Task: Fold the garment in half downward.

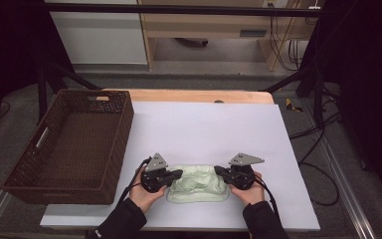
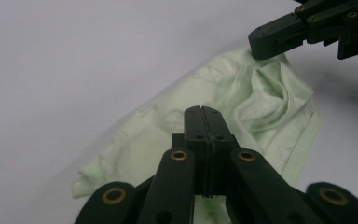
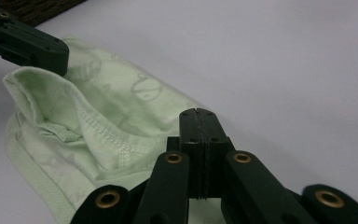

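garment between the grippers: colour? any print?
Pale mint green garment with a faint tone-on-tone print; clearest in the right gripper view.

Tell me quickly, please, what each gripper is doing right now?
Left gripper: closed, at one end of the pale green garment; a grip cannot be told.
Right gripper: closed, at the other end; a grip cannot be told.

Sheet (image 1: 204, 124) spread over the table (image 1: 194, 95), basket (image 1: 74, 144) on the table's left edge beside the sheet, crumpled garment (image 1: 198, 185) on the sheet's near middle, left gripper (image 1: 175, 175) at its left end, right gripper (image 1: 220, 171) at its right end, both facing inward.
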### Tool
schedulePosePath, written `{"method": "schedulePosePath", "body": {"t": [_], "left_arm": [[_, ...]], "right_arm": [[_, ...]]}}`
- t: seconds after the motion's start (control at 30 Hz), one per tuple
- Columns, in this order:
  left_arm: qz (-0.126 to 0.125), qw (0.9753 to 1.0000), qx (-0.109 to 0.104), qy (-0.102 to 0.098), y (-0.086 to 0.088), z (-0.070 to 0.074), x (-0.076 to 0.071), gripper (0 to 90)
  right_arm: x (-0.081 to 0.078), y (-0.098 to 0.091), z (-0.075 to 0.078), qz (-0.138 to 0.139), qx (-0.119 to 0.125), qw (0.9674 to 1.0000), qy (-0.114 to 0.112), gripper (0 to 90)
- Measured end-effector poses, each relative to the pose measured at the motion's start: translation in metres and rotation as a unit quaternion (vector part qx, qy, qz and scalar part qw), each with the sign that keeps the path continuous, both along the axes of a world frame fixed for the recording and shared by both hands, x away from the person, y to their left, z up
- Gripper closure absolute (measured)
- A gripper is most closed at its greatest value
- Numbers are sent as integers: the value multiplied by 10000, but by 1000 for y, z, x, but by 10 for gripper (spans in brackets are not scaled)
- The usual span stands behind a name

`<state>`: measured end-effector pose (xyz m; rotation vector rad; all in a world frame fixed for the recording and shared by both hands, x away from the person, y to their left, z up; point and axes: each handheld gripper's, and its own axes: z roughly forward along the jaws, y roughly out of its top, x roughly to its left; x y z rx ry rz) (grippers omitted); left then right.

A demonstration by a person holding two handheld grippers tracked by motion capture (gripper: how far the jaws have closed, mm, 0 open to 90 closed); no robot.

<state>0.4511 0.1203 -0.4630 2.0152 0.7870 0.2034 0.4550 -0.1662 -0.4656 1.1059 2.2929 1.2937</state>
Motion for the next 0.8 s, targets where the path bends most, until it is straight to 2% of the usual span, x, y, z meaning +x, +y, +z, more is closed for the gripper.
{"method": "schedulePosePath", "body": {"t": [0.1,0.37,0.57,0.7,0.8], "left_arm": [[-136,9999,44,71,1,-3,-3,894],[-567,9980,196,213,6,-7,-20,893],[-733,9965,349,194,4,-12,-28,893],[-765,9958,468,176,2,-15,-31,893],[-782,9955,514,158,2,-17,-34,893]], "right_arm": [[-4,3,-1,117,-8,9999,79,900],[-24,2,3,434,123,9990,38,900],[-26,-1,10,289,339,9989,-166,900],[-25,2,6,283,260,9992,-87,900],[-30,8,-1,464,127,9988,43,900]]}}
